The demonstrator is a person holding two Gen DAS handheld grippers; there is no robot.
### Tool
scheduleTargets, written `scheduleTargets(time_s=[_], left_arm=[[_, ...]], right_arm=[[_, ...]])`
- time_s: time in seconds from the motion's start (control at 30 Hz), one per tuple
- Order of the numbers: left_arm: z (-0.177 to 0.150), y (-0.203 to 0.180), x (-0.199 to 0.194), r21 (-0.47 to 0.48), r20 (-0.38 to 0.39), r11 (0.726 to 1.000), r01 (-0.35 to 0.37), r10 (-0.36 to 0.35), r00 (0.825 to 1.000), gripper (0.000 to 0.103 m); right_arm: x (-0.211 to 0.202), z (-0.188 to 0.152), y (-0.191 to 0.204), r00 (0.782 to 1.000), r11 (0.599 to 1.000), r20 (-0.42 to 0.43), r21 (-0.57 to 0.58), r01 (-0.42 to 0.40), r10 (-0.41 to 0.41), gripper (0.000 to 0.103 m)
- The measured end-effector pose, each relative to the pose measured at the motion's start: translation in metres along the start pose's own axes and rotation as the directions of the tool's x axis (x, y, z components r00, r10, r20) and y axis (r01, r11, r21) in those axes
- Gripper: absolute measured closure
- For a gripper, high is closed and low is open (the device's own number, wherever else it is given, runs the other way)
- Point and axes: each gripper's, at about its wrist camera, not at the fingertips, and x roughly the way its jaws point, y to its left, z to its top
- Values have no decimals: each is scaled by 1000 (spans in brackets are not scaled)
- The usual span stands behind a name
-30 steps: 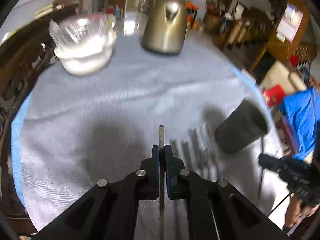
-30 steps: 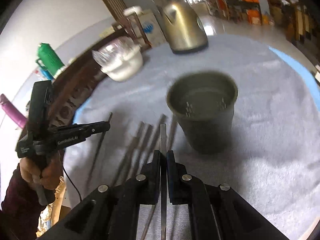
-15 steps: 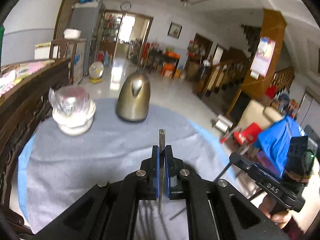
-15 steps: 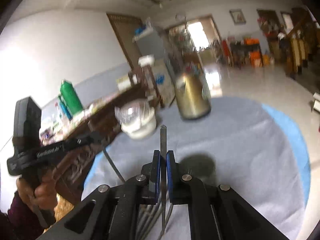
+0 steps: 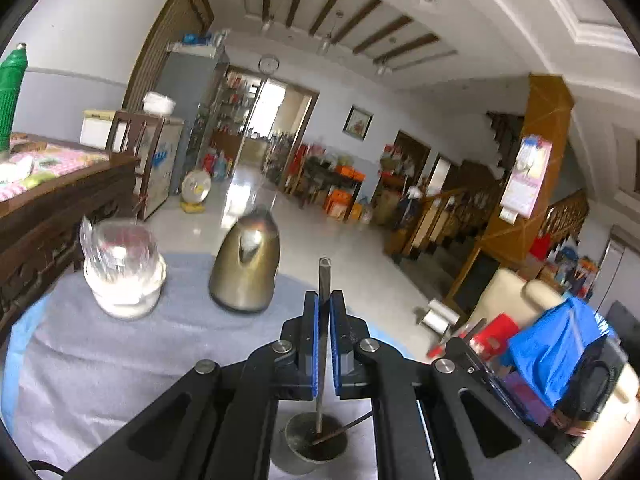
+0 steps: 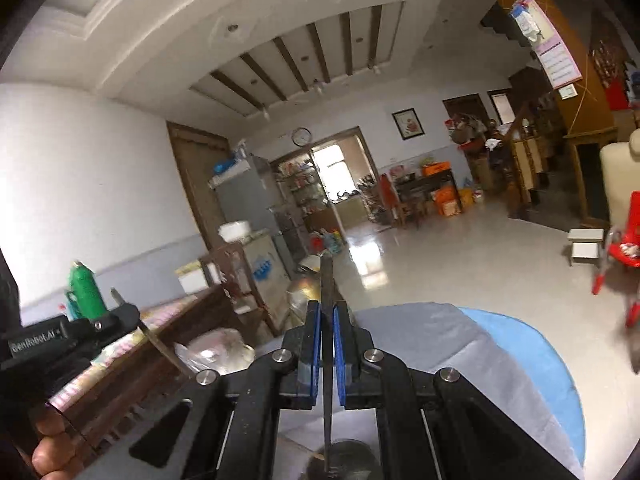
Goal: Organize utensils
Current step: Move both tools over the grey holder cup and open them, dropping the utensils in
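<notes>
The left tongs (image 5: 324, 300) were clamped on a metal utensil (image 5: 323, 280) above the dark holder (image 5: 312, 446) on the table (image 5: 120, 352). The right tongs (image 6: 327, 312) were clamped on a second utensil (image 6: 327, 280).

Dark grey cylindrical metal holder (image 5: 310, 446): I saw only its rim and part of its wall, the rest cut off by the lower edge and gripper frame. Brass-coloured metal kettle (image 6: 301, 295): mostly hidden behind the fingers. Plastic-wrapped white bowl (image 6: 218, 354): blurred; I could not read its contents.
</notes>
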Motion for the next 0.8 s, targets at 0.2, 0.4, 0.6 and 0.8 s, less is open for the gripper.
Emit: scheduleTargets(time_s=[0.2, 0.4, 0.6, 0.8], left_arm=[[-36, 15, 26, -23, -169, 999, -45, 40, 985, 98], [-46, 21, 15, 48, -225, 996, -75, 83, 971, 74], [-71, 46, -25, 122, -183, 979, -161, 181, 966, 47], [-129, 99, -31, 60, -343, 959, -276, 279, 897, 47]], right_arm=[[20, -28, -3, 988, 999, -154, -29, 15, -19, 96], [8, -43, -14, 964, 1000, -264, 20, -17, 22, 93], [-38, -62, -50, 965, 982, -225, 162, -99, 135, 37], [-69, -96, -49, 954, 977, -239, 152, -148, 182, 39]])
